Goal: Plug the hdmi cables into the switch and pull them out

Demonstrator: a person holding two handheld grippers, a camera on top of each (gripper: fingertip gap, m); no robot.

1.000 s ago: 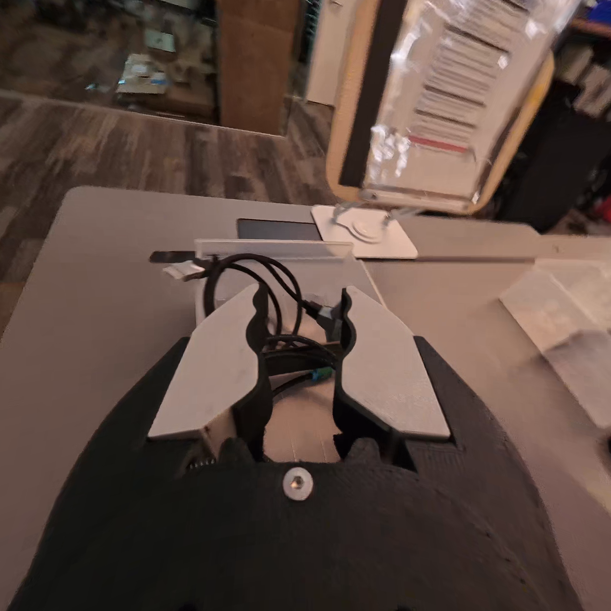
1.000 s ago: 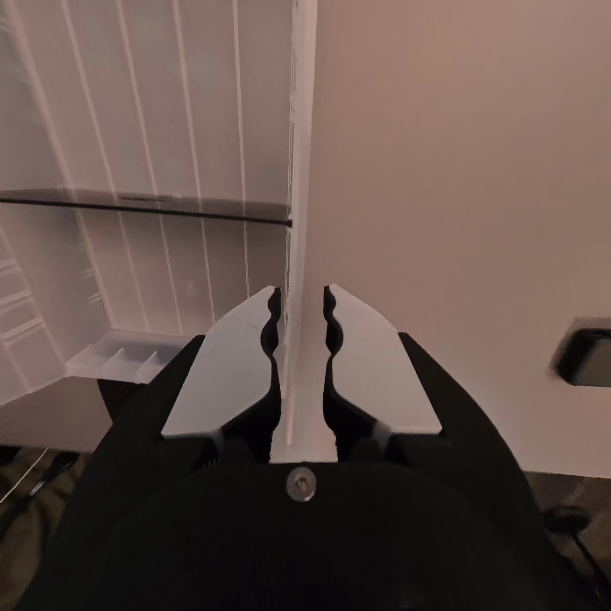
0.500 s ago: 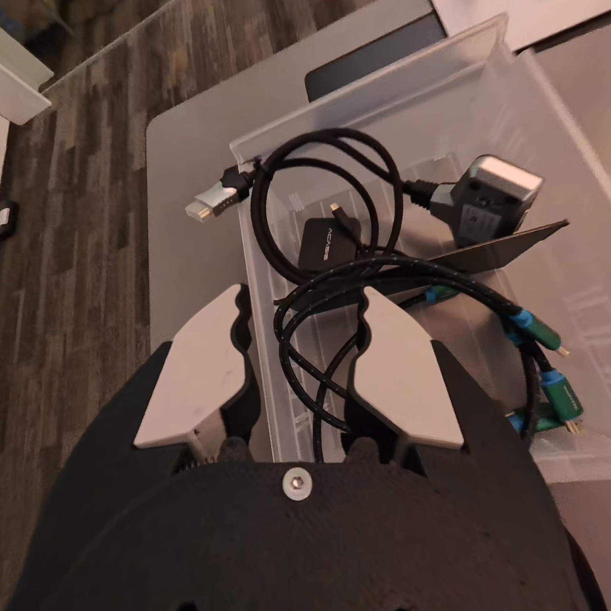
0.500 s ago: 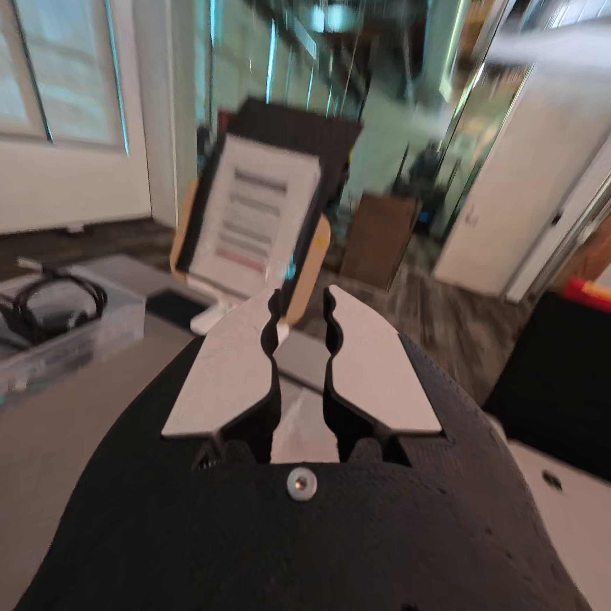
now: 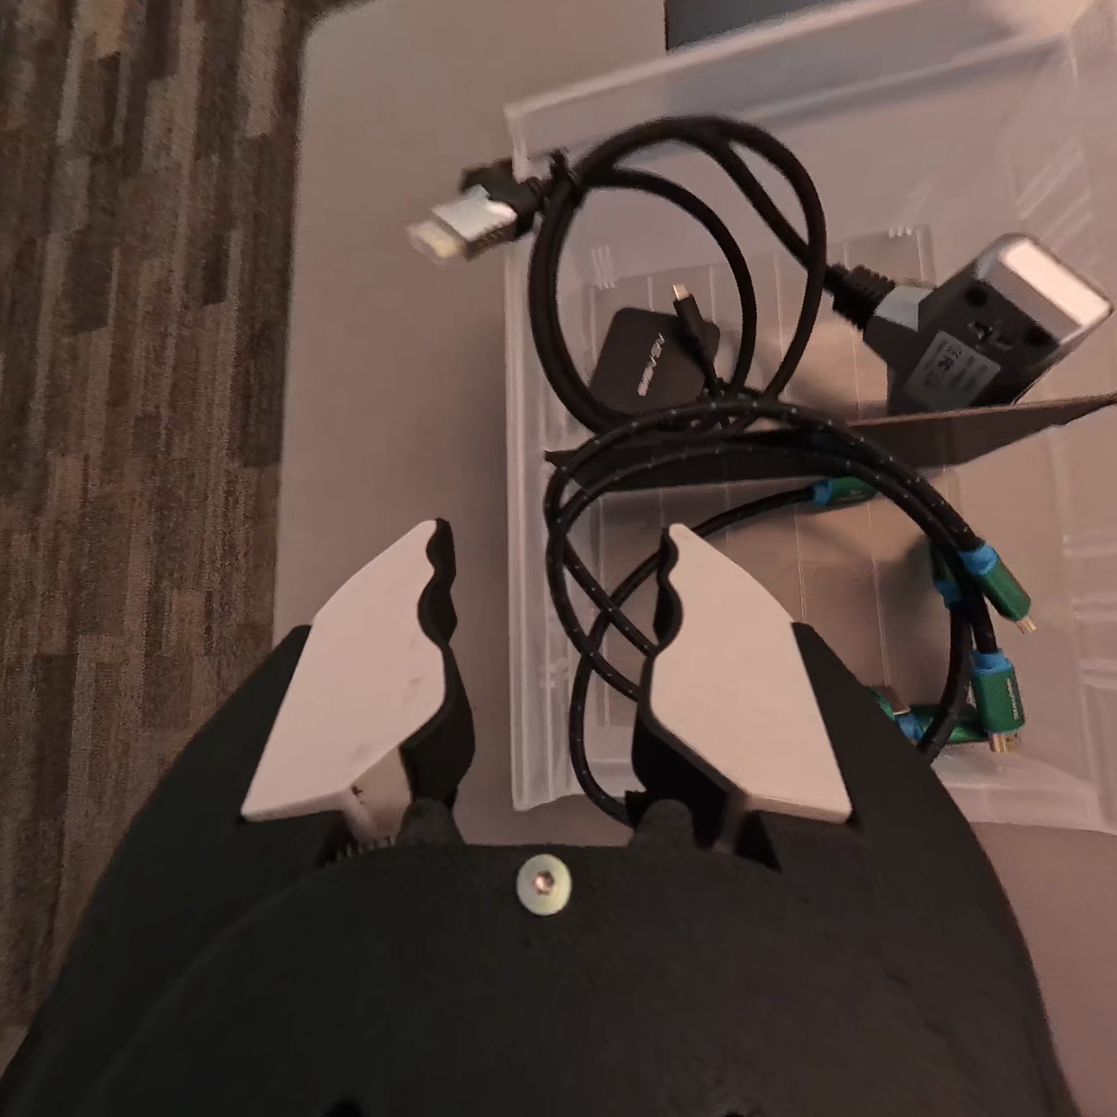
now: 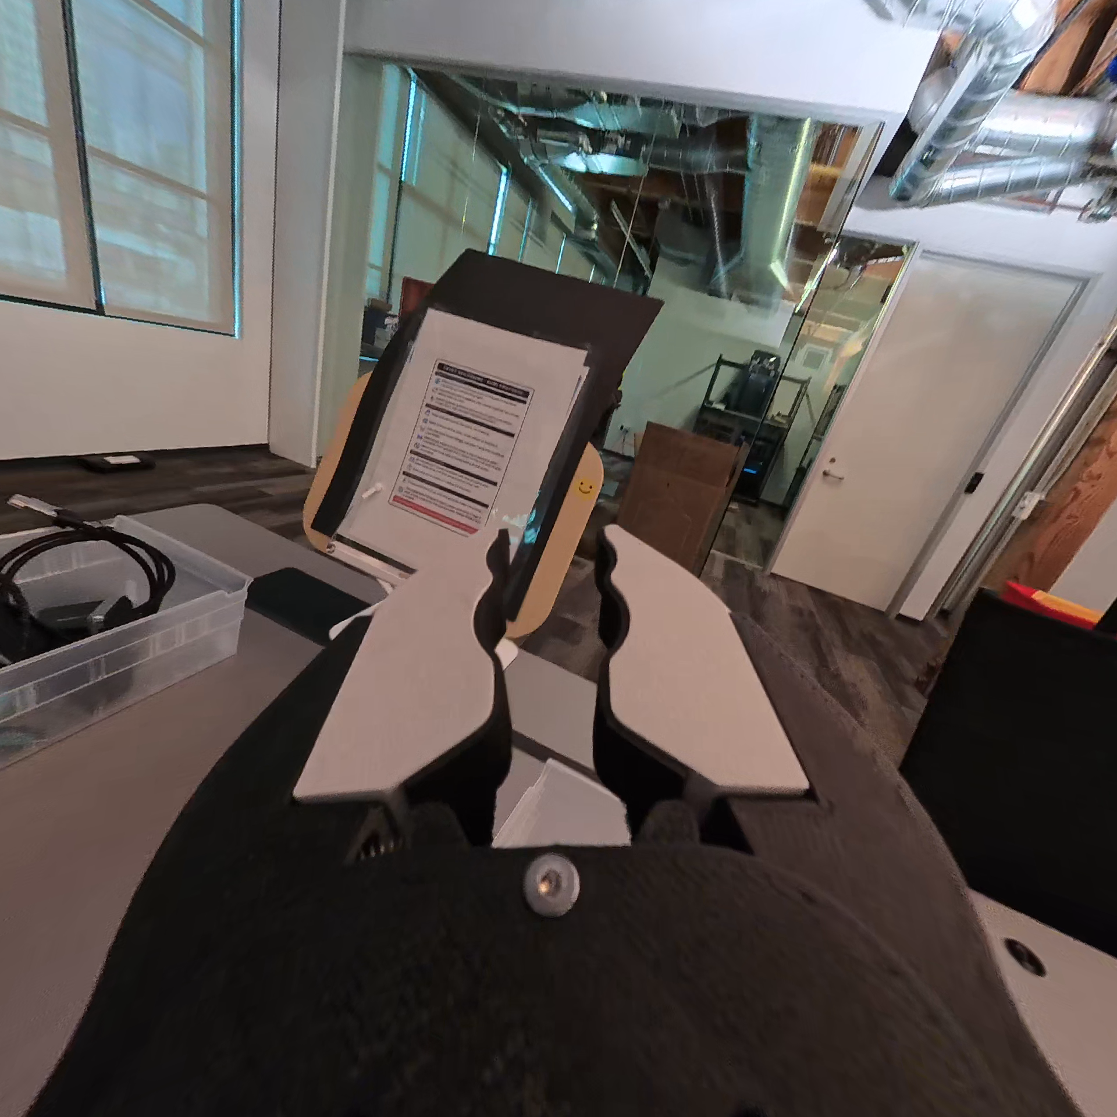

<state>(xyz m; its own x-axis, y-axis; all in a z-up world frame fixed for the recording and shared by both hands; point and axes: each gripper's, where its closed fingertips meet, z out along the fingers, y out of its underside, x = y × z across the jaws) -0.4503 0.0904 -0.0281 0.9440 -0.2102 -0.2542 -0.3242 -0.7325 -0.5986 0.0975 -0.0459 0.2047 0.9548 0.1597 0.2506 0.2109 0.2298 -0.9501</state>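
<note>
In the left wrist view a clear plastic bin (image 5: 520, 544) holds the grey and silver HDMI switch (image 5: 991, 338) at the upper right. The switch's black cable loops round, and its silver plug (image 5: 465, 220) hangs over the bin's left rim. Braided black HDMI cables (image 5: 580, 604) with green and blue plugs (image 5: 997, 595) lie coiled in the bin. My left gripper (image 5: 553, 538) is open and empty above the bin's left wall, over the braided loop. My right gripper (image 6: 547, 538) is slightly open and empty, above the table and pointing at the room; the bin (image 6: 121, 622) is to its left.
A small black adapter (image 5: 653, 369) and a dark strip (image 5: 846, 441) also lie in the bin. A printed sheet on a stand (image 6: 477, 441) is at the table's far edge, with a dark flat pad (image 6: 302, 595) beside it. A clear plastic piece (image 6: 562, 804) lies under the right gripper.
My left gripper tipped down over the bin, came closer to the cables and opened wider. My right gripper swung up from the clear plastic piece to face the room.
</note>
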